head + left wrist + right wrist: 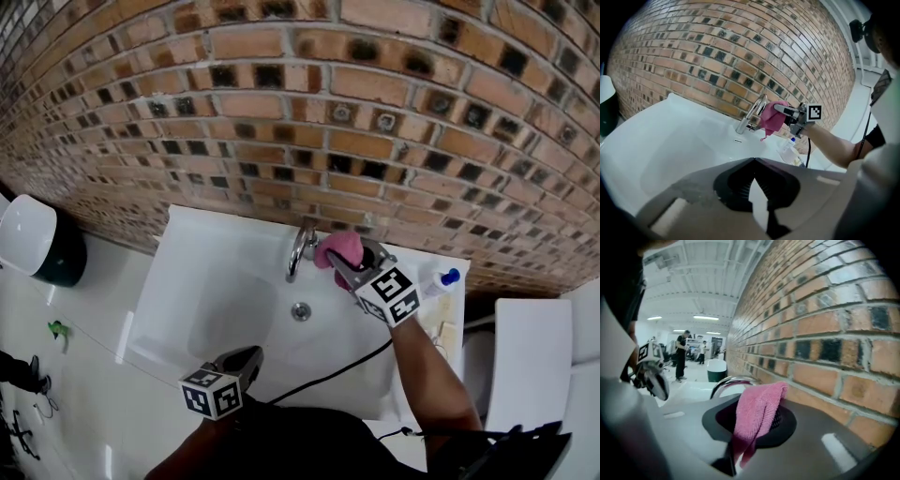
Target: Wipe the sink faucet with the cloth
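A chrome faucet [300, 249] arches over the white sink [202, 281] under the brick wall. My right gripper [339, 262] is shut on a pink cloth [341, 249], which it holds against the right side of the faucet's arch. In the right gripper view the cloth [757, 416] hangs from the jaws with the faucet [729, 382] curving just behind it. The left gripper view shows the cloth [771, 118] touching the faucet [752, 115]. My left gripper [246, 357] hovers shut and empty at the sink's near edge.
A clear bottle with a blue cap [439, 282] lies on the sink's right ledge. A white-and-green bin [37, 244] stands to the left, and a white box [531, 366] to the right. A black cable [328, 375] crosses the sink's front edge.
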